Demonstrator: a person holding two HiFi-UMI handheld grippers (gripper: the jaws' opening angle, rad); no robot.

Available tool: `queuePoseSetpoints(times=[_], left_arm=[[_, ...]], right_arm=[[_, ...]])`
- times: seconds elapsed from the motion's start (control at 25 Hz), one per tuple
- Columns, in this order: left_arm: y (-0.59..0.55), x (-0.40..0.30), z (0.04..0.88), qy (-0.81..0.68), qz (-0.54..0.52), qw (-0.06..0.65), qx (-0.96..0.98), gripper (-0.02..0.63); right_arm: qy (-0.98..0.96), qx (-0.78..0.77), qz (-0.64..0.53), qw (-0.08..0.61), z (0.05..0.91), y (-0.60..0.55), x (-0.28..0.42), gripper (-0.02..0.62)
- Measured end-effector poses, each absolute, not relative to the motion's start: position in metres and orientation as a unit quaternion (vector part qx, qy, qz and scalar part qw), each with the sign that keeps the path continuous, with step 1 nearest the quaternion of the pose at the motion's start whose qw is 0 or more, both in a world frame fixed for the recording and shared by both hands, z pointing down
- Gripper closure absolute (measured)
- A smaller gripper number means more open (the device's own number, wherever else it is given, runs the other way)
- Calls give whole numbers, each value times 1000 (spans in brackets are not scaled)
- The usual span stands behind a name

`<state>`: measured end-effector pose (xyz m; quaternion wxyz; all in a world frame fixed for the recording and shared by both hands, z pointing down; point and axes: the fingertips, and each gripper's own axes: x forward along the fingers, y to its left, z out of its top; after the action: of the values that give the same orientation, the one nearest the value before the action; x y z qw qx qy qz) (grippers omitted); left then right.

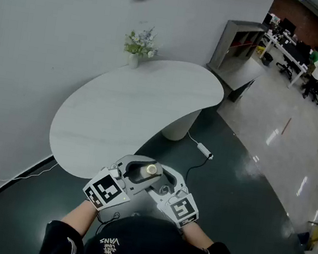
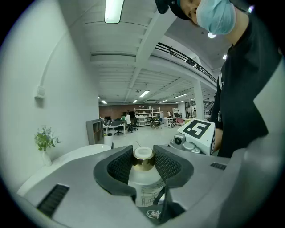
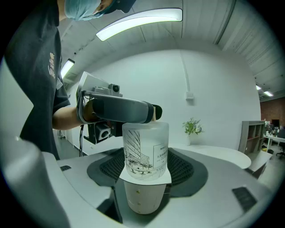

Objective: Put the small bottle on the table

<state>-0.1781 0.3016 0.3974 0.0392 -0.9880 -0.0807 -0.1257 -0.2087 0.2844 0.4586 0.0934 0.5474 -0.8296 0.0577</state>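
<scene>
A small frosted bottle (image 1: 151, 168) with a gold cap hangs between both grippers close in front of my body, short of the white table (image 1: 138, 108). My left gripper (image 1: 138, 172) is shut on its neck: in the left gripper view the dark pads (image 2: 165, 167) hug the cap of the bottle (image 2: 143, 178). The right gripper (image 1: 165, 185) stands at the bottle's body. In the right gripper view the printed bottle (image 3: 144, 151) sits between the right gripper (image 3: 147, 171) pads with gaps on both sides, and the left gripper (image 3: 120, 110) clamps its top.
The curved white table carries a small vase of flowers (image 1: 138, 46) at its far edge by the wall. A cable with a power strip (image 1: 204, 151) lies on the dark floor right of the table's pedestal. A grey shelf unit (image 1: 236, 43) stands beyond.
</scene>
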Motion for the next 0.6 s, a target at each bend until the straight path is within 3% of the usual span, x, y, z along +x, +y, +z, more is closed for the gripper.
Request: queuePoseSetpoints(times=[0.6], left_arm=[[233, -76, 406, -45, -134, 28, -990, 445]], right_arm=[[-850, 514, 68, 91, 467, 219, -109, 331]])
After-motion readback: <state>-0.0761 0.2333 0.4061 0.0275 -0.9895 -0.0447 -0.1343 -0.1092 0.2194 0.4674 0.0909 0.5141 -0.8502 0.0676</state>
